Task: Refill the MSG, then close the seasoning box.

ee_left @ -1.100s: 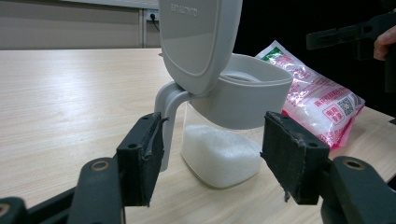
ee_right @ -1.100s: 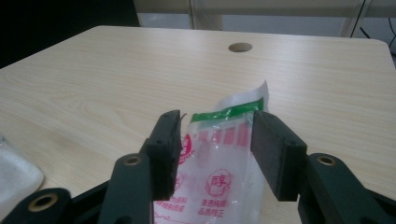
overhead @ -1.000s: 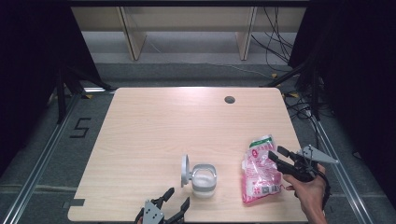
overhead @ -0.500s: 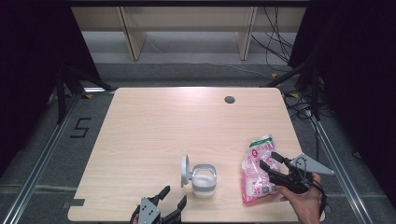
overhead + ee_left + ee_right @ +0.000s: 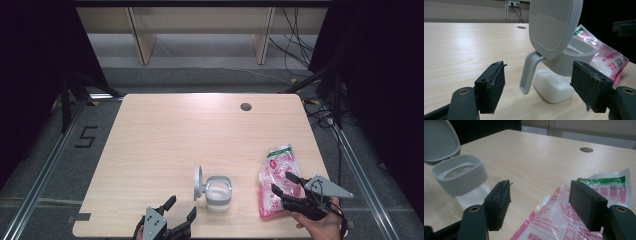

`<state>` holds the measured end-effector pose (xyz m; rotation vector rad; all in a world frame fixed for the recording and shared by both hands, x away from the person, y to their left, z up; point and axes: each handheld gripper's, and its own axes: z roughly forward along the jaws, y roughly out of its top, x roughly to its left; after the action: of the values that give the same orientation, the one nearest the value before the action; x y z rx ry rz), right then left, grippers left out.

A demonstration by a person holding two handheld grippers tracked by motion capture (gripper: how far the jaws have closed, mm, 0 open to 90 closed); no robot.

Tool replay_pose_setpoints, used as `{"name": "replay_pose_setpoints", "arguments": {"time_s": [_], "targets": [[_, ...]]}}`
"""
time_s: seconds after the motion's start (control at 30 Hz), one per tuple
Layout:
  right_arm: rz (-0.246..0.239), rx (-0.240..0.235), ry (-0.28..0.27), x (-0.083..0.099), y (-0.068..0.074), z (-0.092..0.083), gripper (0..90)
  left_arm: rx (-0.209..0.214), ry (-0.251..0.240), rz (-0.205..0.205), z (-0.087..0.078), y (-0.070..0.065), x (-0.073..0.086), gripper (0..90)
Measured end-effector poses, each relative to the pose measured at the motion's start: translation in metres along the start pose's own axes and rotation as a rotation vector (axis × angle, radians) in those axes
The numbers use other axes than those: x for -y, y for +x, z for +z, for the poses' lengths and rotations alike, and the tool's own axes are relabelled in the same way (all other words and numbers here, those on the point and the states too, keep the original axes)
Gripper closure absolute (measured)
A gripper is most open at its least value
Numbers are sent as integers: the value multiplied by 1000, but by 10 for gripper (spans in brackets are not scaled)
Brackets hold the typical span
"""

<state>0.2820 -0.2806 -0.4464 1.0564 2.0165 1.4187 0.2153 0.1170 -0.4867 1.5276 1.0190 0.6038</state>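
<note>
Two items sit on the pale wood-grain bench [image 5: 165,145], both toward its near right part: a clear container [image 5: 218,192] with a grey collar, holding white granules, its hinged grey lid [image 5: 198,181] standing open on the left side, and a pink-and-white plastic bag [image 5: 276,180] with a green top strip lying flat just beside it to the right, apart from it. Left gripper [image 5: 179,212] sits at the near edge, aimed at the container; its fingers [image 5: 492,86] have just been opening and stand wide, nothing between them. Right gripper [image 5: 284,184] rests over the bag's near end; its fingers [image 5: 586,203] have also just been opening, wide apart, bag film lying below them and not pinched. Bench has a round grommet hole [image 5: 245,106] near the far edge. Beyond: grey floor, light wooden frame legs, loose black cables, dark curtains either side, a "5" marked on the floor at left [image 5: 86,137].
</note>
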Motion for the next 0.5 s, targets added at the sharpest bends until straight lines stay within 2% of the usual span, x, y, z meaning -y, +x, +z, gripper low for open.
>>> {"name": "replay_pose_setpoints", "arguments": {"time_s": [0.07,0.1,0.13,0.17,0.2,0.27,0.33,0.37,0.4,0.43,0.47,0.5], "targets": [[-1,0,12,0,4,-2,345,3,-10,10,1,1,-2,265],[4,-9,8,0,6,-2,345,-8,5,-1,0,0,-3,267],[-20,-17,2,0,6,-2,345,-6,0,-3,0,1,-3,270],[-11,-11,17,0,8,-4,345,-9,1,-4,0,1,-4,271],[-27,-9,12,1,9,-4,345,-6,-4,0,0,1,-4,271],[6,-13,14,2,13,-5,345,-6,-1,-2,1,1,-6,277],[-29,-14,17,3,10,-5,345,3,-14,2,2,2,-7,298],[7,-22,22,4,13,-6,345,-2,-8,5,1,2,-8,308],[-17,-18,15,4,11,-6,345,0,-8,22,1,4,-9,326],[18,-18,29,5,14,-8,345,7,-22,7,1,3,-9,363],[-9,-20,12,5,13,-8,345,2,-18,-7,1,3,-9,404],[-25,-23,12,6,12,-8,347,8,-27,22,0,6,-11,453]]}}
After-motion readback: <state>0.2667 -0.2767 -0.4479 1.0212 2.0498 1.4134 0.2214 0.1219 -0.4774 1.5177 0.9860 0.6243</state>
